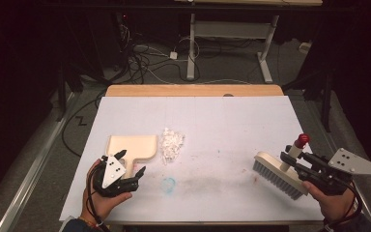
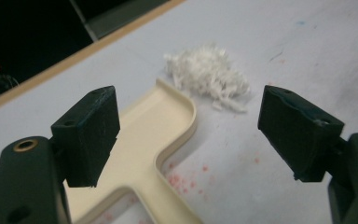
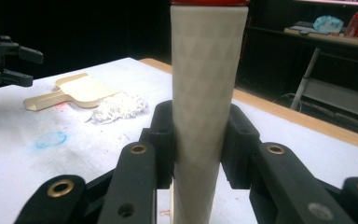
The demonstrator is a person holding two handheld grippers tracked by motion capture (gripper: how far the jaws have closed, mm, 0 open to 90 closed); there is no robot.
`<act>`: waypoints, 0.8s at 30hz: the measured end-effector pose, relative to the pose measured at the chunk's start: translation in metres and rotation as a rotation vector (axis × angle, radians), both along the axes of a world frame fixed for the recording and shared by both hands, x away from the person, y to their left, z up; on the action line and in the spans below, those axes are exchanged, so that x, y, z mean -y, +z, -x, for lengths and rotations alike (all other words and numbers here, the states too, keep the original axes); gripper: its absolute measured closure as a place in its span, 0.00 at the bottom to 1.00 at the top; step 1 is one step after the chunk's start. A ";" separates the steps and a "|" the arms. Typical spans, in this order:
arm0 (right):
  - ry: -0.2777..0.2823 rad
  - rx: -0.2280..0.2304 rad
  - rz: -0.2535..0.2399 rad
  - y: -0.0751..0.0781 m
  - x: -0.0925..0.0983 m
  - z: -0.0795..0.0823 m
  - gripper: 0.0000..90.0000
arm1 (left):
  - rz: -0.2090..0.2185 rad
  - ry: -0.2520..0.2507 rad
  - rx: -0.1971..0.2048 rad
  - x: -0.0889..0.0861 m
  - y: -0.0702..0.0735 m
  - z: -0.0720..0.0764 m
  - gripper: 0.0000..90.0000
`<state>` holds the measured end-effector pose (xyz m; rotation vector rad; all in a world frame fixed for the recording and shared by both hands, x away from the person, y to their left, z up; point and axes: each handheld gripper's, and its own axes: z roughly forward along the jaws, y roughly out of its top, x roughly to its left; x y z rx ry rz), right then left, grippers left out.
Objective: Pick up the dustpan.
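A cream dustpan (image 1: 136, 146) lies flat on the white sheet, its mouth toward a small pile of white shreds (image 1: 172, 143). My left gripper (image 1: 131, 162) hovers open over the dustpan's handle end; in the left gripper view the jaws stand wide on either side of the dustpan (image 2: 154, 135), touching nothing, with the shreds (image 2: 209, 74) just beyond. My right gripper (image 1: 291, 157) is shut on the pale handle of a hand brush (image 1: 276, 174) with grey bristles and a red handle tip. The right gripper view has that handle (image 3: 209, 93) upright between the pads.
A blue smudge (image 1: 168, 183) and faint red specks mark the sheet. The table's wooden far edge (image 1: 193, 90) borders a floor with cables and desk legs. In the right gripper view the dustpan (image 3: 81, 88) and shreds (image 3: 119, 107) lie far left.
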<state>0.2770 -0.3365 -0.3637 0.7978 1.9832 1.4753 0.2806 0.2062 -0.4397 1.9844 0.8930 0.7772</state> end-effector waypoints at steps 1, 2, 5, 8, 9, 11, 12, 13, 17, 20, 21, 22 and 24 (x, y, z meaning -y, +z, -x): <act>0.003 -0.001 0.004 -0.001 0.000 0.000 0.78 | 0.000 0.000 0.000 0.000 0.000 0.000 0.22; 0.004 -0.001 0.011 -0.001 0.000 -0.001 0.78 | 0.005 0.015 -0.003 0.000 0.000 0.001 0.22; -0.005 0.001 0.024 -0.003 -0.002 -0.003 0.78 | 0.021 0.039 -0.021 0.000 0.000 0.004 0.23; -0.005 0.001 0.026 -0.004 -0.004 -0.006 0.78 | 0.035 0.053 -0.048 0.000 -0.004 0.009 0.23; 0.001 0.000 0.027 -0.004 -0.005 -0.007 0.78 | 0.038 0.059 -0.059 -0.001 -0.005 0.010 0.23; 0.000 -0.001 0.034 -0.005 -0.006 -0.009 0.78 | 0.041 0.079 -0.079 -0.003 -0.007 0.012 0.23; 0.000 -0.001 0.034 -0.005 -0.006 -0.009 0.78 | 0.044 0.090 -0.088 -0.004 -0.008 0.013 0.23; 0.005 0.000 0.035 -0.006 -0.007 -0.012 0.78 | 0.045 0.108 -0.094 -0.005 -0.009 0.013 0.24; -0.006 -0.020 0.049 -0.010 -0.011 -0.013 0.78 | 0.118 0.202 -0.218 -0.009 -0.014 0.012 0.24; -0.002 -0.019 0.056 -0.010 -0.014 -0.014 0.78 | 0.147 0.231 -0.245 -0.010 -0.016 0.012 0.24; 0.002 -0.013 0.059 -0.009 -0.014 -0.014 0.78 | 0.148 0.254 -0.259 -0.010 -0.017 0.011 0.24; 0.003 -0.008 0.059 -0.008 -0.015 -0.014 0.78 | 0.138 0.290 -0.267 -0.010 -0.019 0.010 0.24; 0.004 -0.008 0.054 -0.007 -0.016 -0.014 0.78 | 0.176 0.330 -0.298 -0.014 -0.022 0.006 0.24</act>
